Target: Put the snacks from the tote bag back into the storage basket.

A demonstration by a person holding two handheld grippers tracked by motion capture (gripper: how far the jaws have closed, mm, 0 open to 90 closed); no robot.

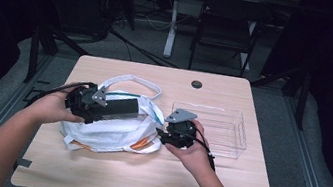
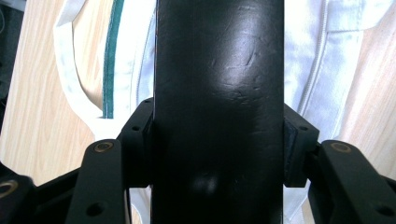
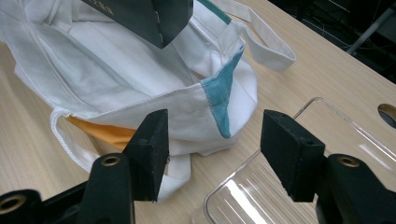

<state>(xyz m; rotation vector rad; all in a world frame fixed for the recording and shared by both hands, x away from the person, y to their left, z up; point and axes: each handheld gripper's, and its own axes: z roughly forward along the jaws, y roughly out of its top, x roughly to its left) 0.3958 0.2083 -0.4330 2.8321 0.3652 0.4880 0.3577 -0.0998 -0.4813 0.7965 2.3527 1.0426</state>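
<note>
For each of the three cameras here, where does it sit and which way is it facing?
High view: above the person's side, looking forward and down on the table; both forearms, left gripper, right gripper show.
Left gripper view: on that gripper, looking along the black box clamped between its jaws, white bag behind.
Right gripper view: on that gripper, open jaws facing the bag's edge and clear tray.
Shared: bag and black box show in all three.

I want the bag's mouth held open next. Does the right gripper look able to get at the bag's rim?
Probably yes: the right gripper stands open just short of the bag rim, nothing between; the black box sits farther back.
</note>
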